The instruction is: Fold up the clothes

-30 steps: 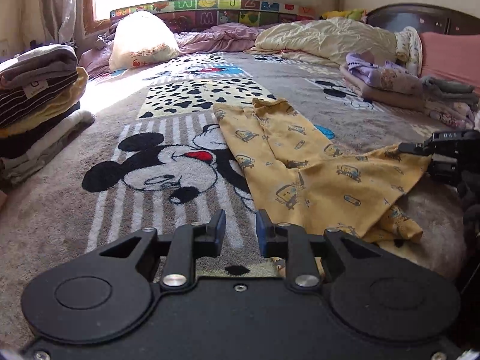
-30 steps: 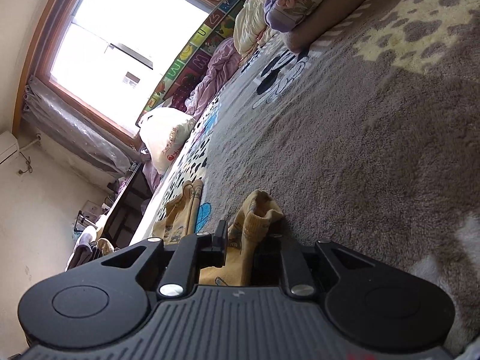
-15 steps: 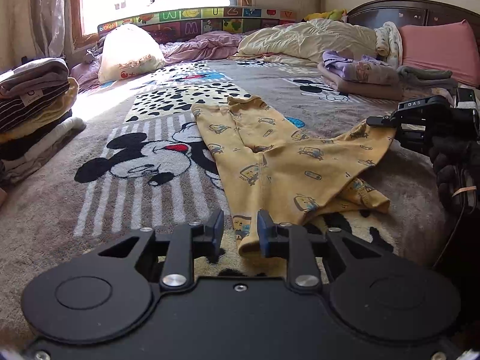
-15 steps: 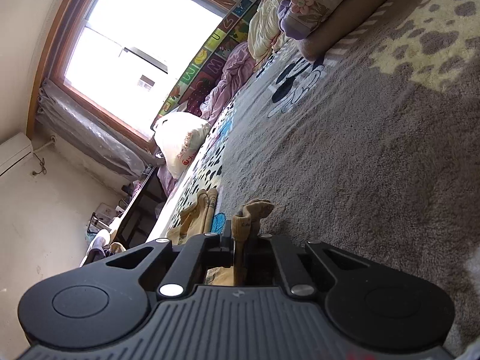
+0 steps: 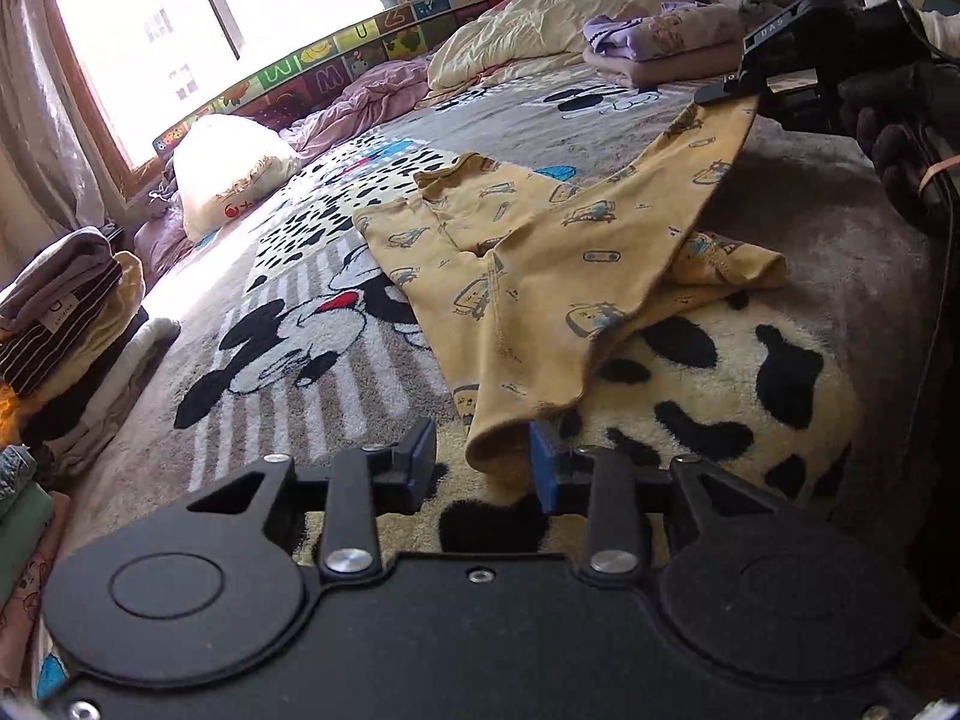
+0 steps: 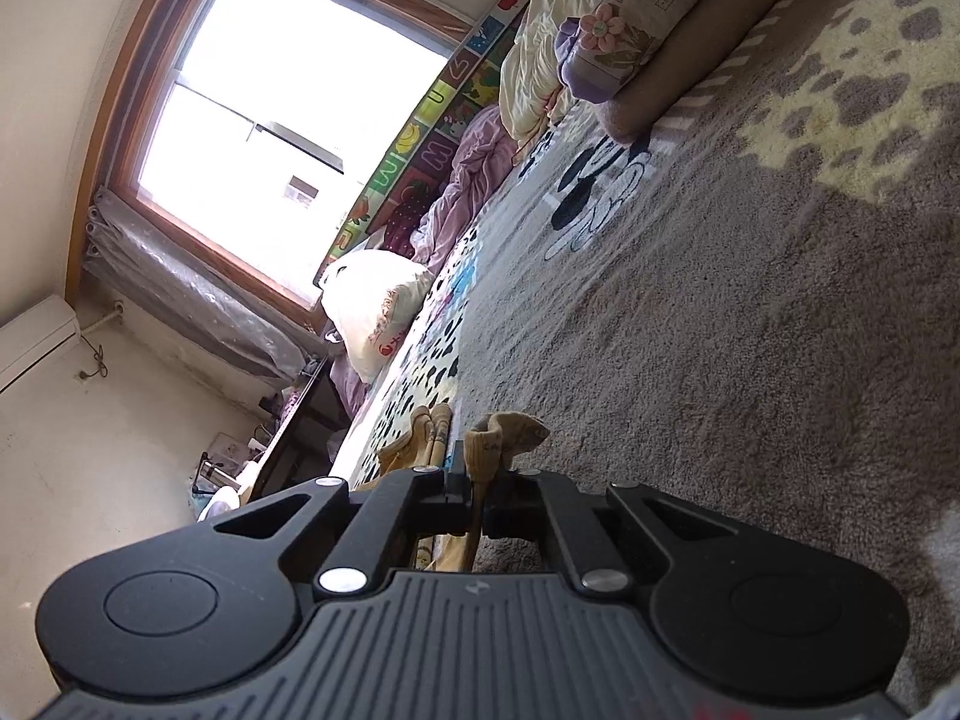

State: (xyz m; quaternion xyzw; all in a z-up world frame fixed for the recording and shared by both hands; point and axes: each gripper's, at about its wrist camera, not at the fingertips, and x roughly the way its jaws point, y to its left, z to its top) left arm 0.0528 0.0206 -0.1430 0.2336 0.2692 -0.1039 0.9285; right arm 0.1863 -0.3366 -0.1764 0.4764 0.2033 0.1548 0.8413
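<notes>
The yellow pants [image 5: 540, 276] are lying on the fluffy cartoon blanket [image 5: 288, 360], which is covering the whole bed. The pants are thin, soft cotton with small printed vehicles, and the cloth is lying in loose folds, with 1 layer turned over another. The blanket has a thick, woolly pile with black spots on cream just beside the near end of the pants.

To the left of the pants, the blanket is flat and bare up to a stack of folded clothes [image 5: 60, 312] at the bed's edge. Beyond the pants, a white pillow bag [image 5: 231, 171] and a rumpled cream quilt [image 5: 564, 18] are sitting well apart from them, near the window [image 5: 198, 30]. A folded purple pile [image 5: 660, 42] is lying beyond the far corner of the pants.

You are holding your left gripper [image 5: 483, 462] with its jaws wide apart, and the near cuff of the pants is hanging between the 2 blue pads [image 5: 543, 462] without being clamped. Your right gripper [image 6: 477, 480] is pinching the far corner of the pants firmly, with the jaws closed on the cloth, and it is lifting that corner off the blanket.
</notes>
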